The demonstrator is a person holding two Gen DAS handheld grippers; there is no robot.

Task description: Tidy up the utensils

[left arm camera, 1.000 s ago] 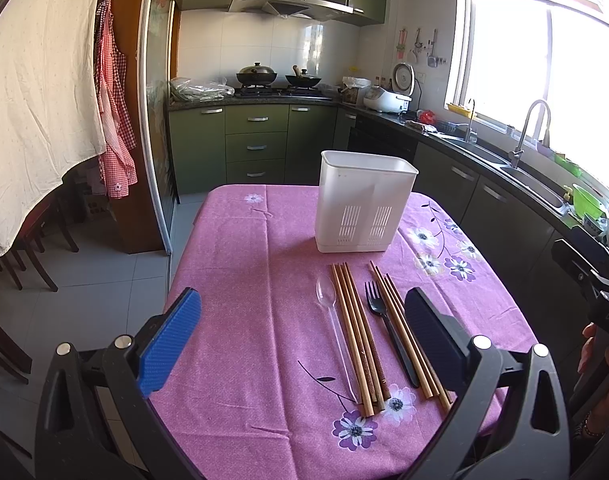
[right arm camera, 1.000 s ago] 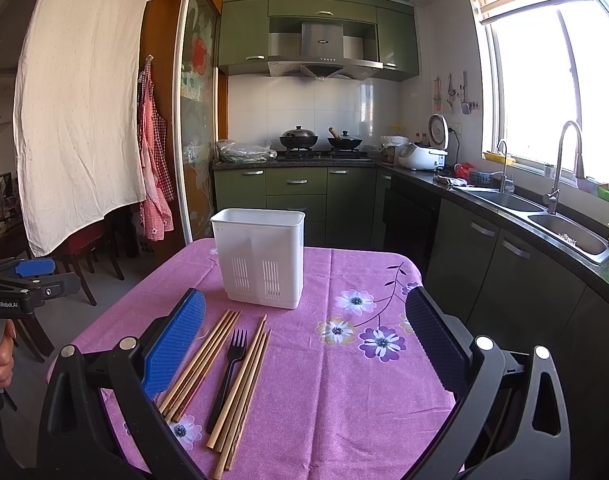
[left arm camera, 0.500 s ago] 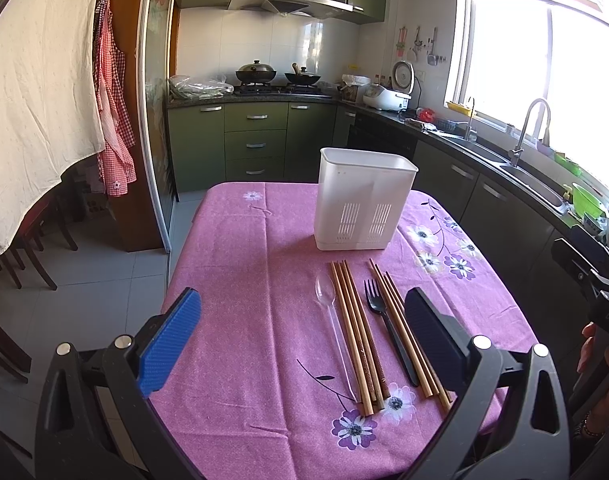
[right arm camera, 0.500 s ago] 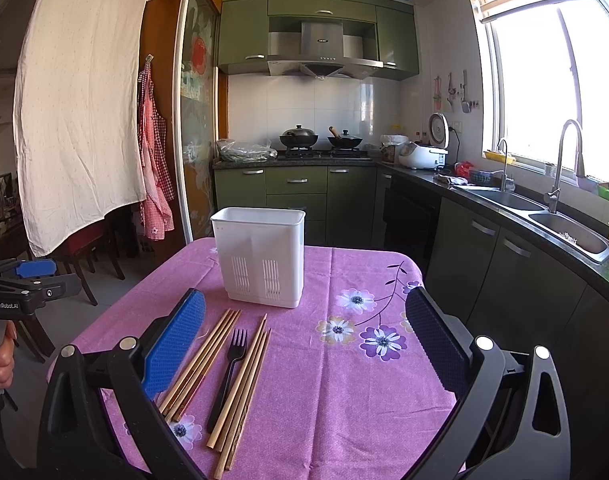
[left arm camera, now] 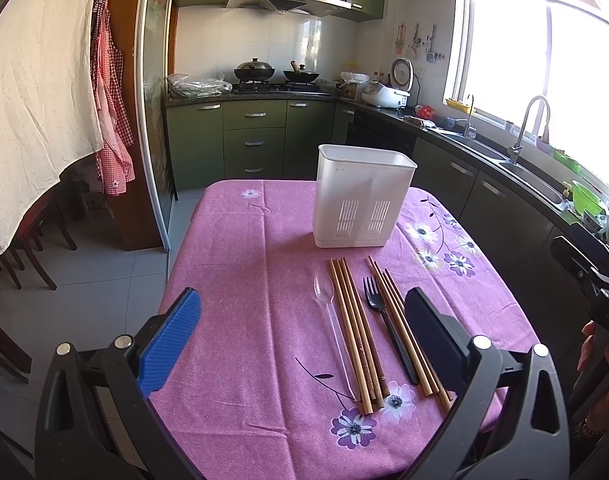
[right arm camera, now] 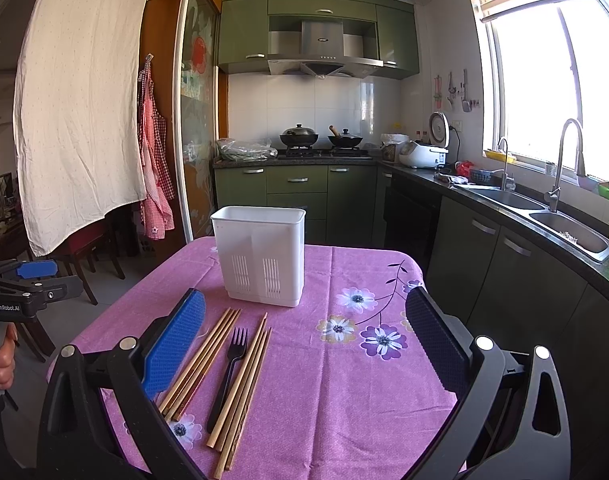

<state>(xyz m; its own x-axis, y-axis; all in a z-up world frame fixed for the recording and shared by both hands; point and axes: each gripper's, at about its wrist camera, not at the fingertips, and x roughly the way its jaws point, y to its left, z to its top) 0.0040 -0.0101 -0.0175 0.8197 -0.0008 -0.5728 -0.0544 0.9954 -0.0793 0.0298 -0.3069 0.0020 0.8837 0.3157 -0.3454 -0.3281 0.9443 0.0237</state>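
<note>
A white utensil holder (left arm camera: 362, 197) stands upright at the middle of the purple flowered tablecloth (left arm camera: 240, 264); it also shows in the right wrist view (right arm camera: 260, 254). In front of it lie a clear plastic spoon (left arm camera: 331, 322), a bundle of wooden chopsticks (left arm camera: 356, 330), a black fork (left arm camera: 386, 328) and more chopsticks (left arm camera: 408, 328). The right wrist view shows the fork (right arm camera: 228, 372) between two chopstick bundles (right arm camera: 202, 360). My left gripper (left arm camera: 304, 340) is open and empty above the near table edge. My right gripper (right arm camera: 304, 344) is open and empty, right of the utensils.
Green kitchen cabinets (left arm camera: 252, 140) and a stove with pots stand behind the table. A counter with a sink (right arm camera: 564, 228) runs along the right. A white cloth (left arm camera: 32, 92) and a red apron hang at the left, with chairs below.
</note>
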